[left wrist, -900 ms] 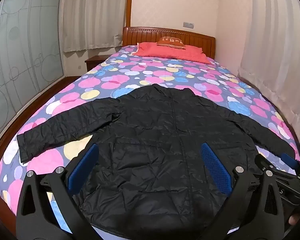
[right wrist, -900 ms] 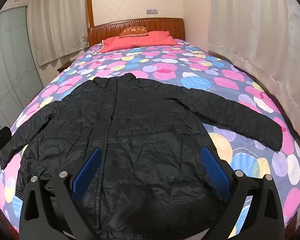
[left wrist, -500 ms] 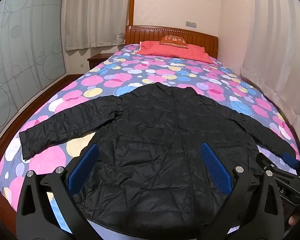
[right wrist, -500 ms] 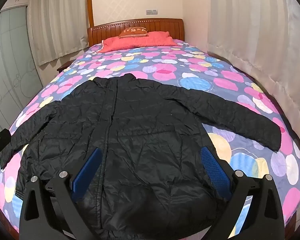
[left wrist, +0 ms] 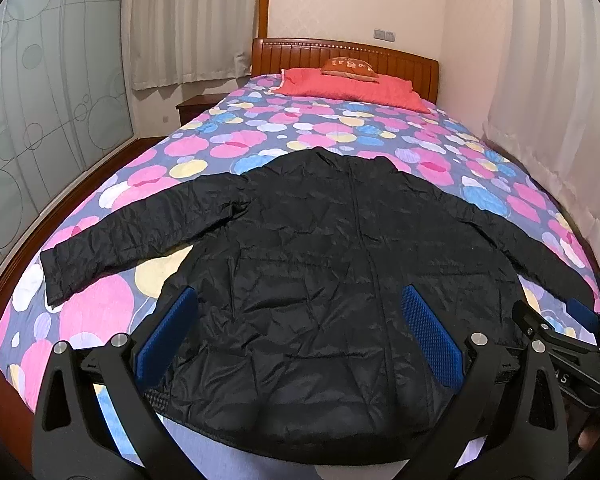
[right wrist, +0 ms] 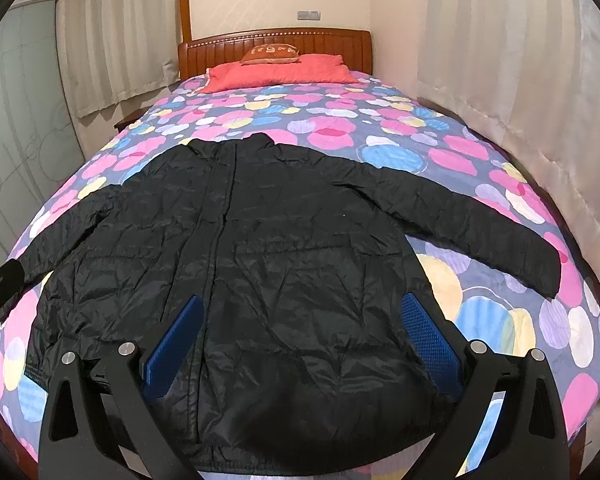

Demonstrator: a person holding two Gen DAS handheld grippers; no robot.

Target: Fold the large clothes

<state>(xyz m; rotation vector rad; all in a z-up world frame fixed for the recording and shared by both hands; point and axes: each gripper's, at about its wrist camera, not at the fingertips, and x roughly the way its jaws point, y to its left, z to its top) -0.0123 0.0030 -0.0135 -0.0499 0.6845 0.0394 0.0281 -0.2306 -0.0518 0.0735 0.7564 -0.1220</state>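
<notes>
A large black puffer jacket (left wrist: 340, 264) lies flat on the bed, collar toward the headboard, both sleeves spread out. It also fills the right wrist view (right wrist: 260, 264). My left gripper (left wrist: 300, 332) is open and empty, held above the jacket's hem. My right gripper (right wrist: 300, 336) is open and empty, also above the hem, toward the jacket's right half. The right gripper shows at the right edge of the left wrist view (left wrist: 572, 340). The left gripper's tip shows at the left edge of the right wrist view (right wrist: 0, 284).
The bed (left wrist: 204, 148) has a circle-patterned cover, a red pillow (left wrist: 348, 86) and a wooden headboard (right wrist: 276, 42). Curtains (right wrist: 520, 80) hang close along the right side. Frosted wardrobe doors (left wrist: 40, 112) and a nightstand (left wrist: 196, 104) stand on the left.
Both grippers have pulled back and risen slightly, so the jacket sits a little farther away with more of its hem showing. The jacket has not moved.
</notes>
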